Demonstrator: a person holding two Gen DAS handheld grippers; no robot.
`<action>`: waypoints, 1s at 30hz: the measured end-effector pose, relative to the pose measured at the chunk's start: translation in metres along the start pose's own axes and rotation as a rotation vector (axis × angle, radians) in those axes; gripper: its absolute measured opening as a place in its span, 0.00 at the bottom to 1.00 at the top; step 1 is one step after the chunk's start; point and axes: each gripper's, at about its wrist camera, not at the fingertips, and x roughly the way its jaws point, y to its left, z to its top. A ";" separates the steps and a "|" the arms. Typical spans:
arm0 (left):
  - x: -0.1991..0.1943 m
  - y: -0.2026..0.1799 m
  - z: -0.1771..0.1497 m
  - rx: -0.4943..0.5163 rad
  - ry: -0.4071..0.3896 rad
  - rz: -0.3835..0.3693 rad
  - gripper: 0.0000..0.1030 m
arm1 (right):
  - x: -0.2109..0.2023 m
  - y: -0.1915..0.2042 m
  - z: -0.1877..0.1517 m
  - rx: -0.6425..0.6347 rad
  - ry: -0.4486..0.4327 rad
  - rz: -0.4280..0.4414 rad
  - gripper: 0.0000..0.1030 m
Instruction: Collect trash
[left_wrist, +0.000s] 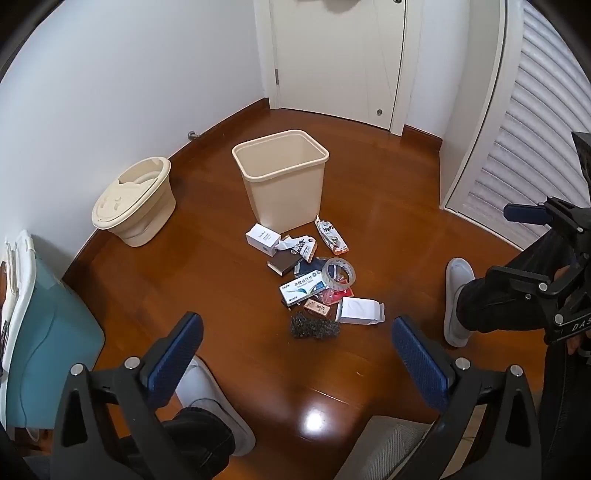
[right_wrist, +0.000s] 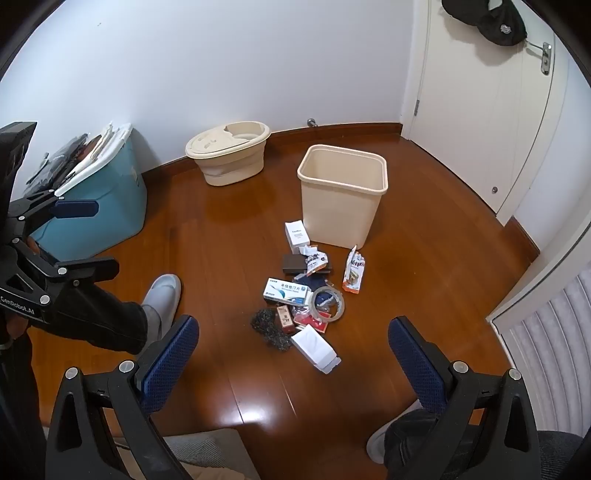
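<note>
A pile of trash lies on the wooden floor in front of an empty beige bin (left_wrist: 282, 177) (right_wrist: 341, 195). It holds a white carton (left_wrist: 360, 311) (right_wrist: 316, 349), a tape roll (left_wrist: 338, 275) (right_wrist: 328, 301), a blue-and-white medicine box (left_wrist: 303, 290) (right_wrist: 286, 290), a dark scouring pad (left_wrist: 314, 326) (right_wrist: 269, 328), a snack wrapper (left_wrist: 331, 236) (right_wrist: 354, 271), a small white box (left_wrist: 263, 238) (right_wrist: 296, 234) and crumpled paper. My left gripper (left_wrist: 295, 354) is open and empty, high above the pile's near side. My right gripper (right_wrist: 293, 354) is open and empty, also well above it.
A beige mop bucket (left_wrist: 135, 201) (right_wrist: 229, 151) stands by the wall. A blue storage box (left_wrist: 44, 332) (right_wrist: 99, 199) is at the left. The person's white slippers (left_wrist: 458, 299) (right_wrist: 160, 295) flank the pile. A white door (left_wrist: 340, 59) and louvred doors (left_wrist: 535, 122) bound the room.
</note>
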 end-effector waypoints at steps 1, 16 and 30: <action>0.000 0.000 0.000 -0.001 0.001 -0.001 1.00 | 0.000 0.000 0.000 0.000 -0.001 0.000 1.00; 0.002 0.002 0.000 0.000 0.009 -0.004 1.00 | -0.003 0.002 0.001 -0.002 0.001 0.001 1.00; 0.003 -0.001 -0.003 -0.003 0.013 -0.004 1.00 | -0.001 0.003 0.001 -0.003 0.003 0.001 1.00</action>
